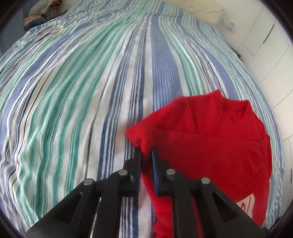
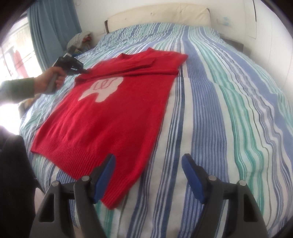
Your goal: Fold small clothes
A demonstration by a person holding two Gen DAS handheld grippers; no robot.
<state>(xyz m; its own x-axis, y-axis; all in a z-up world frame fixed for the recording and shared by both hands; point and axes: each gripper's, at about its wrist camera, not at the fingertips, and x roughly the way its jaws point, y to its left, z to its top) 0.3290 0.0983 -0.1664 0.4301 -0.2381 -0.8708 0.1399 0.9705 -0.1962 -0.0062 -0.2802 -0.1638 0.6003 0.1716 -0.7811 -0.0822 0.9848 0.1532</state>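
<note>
Red sweater [image 2: 102, 117] on striped bedspread [image 2: 219, 109], pinched by left gripper [image 1: 146, 152].

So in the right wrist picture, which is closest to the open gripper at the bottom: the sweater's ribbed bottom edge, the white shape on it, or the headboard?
From the right gripper:
1. Ribbed hem of the red sweater, just left.
2. White shape, farther up, left.
3. Cream headboard, at the bed's far end.
</note>
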